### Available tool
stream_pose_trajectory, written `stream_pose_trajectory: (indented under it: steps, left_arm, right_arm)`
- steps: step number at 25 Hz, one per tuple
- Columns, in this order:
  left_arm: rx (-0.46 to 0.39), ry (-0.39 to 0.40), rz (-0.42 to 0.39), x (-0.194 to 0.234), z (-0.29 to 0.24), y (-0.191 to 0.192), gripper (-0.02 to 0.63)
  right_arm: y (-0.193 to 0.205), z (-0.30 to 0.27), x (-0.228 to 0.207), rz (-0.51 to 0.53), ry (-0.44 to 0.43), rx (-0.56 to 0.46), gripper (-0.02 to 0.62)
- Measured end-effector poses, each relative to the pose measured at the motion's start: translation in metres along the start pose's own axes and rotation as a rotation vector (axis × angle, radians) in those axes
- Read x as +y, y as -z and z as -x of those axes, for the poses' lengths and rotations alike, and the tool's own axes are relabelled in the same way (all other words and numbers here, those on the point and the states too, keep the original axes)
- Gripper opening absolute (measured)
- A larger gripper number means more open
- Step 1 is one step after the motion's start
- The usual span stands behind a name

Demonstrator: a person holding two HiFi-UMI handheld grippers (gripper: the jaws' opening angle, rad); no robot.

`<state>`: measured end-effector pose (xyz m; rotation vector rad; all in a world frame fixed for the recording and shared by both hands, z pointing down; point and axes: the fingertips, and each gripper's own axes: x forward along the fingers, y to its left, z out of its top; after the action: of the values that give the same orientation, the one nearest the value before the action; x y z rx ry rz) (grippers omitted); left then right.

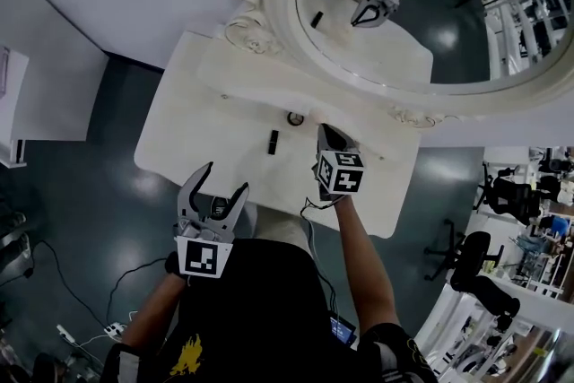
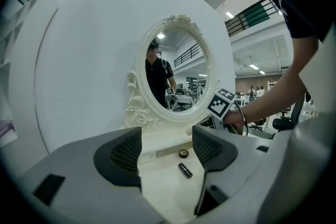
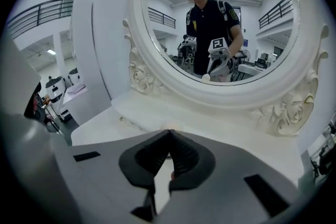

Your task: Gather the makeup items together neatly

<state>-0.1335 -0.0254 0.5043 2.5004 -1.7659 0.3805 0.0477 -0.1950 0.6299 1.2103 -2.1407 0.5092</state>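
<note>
My L hand-held gripper [image 1: 224,179] hangs open over the white desk's [image 1: 193,117] near edge. My R hand-held gripper [image 1: 325,135], jaws shut tip to tip, is near the oval mirror [image 1: 421,22]. Black lipstick tube [image 1: 273,142] and small round pot [image 1: 295,118] lie mid-desk, close but apart.

The grey left gripper [image 1: 226,178] and right gripper [image 1: 325,133] carry black-and-white marker cubes [image 1: 201,257]. The black shirt [image 1: 260,300] bears a yellow print [image 1: 186,354] at seven o'clock.
</note>
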Motion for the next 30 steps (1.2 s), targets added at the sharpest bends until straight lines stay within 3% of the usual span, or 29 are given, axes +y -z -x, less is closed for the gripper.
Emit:
stream_pose_trajectory:
  steps: [8, 13, 20, 21, 30]
  left_arm:
    - [-0.023, -0.04, 0.009, 0.023, -0.007, -0.018, 0.29]
    - [-0.019, -0.062, 0.021, 0.036, -0.011, -0.016, 0.287]
    - [-0.003, -0.064, 0.012, 0.038, -0.012, -0.011, 0.285]
    - [0.001, -0.061, 0.013, 0.037, -0.014, -0.011, 0.284]
    - [-0.011, -0.03, -0.003, 0.026, -0.019, -0.017, 0.284]
  right_arm:
    - [-0.023, -0.018, -0.012, -0.027, 0.037, 0.12, 0.014]
    - [-0.018, -0.028, -0.021, -0.053, 0.062, 0.188, 0.015]
    - [-0.023, -0.038, -0.033, 0.004, 0.111, 0.145, 0.02]
    - [-0.024, -0.038, -0.034, 0.005, 0.116, 0.141, 0.051]
    - [-0.015, -0.017, -0.042, -0.038, 0.139, 0.092, 0.051]
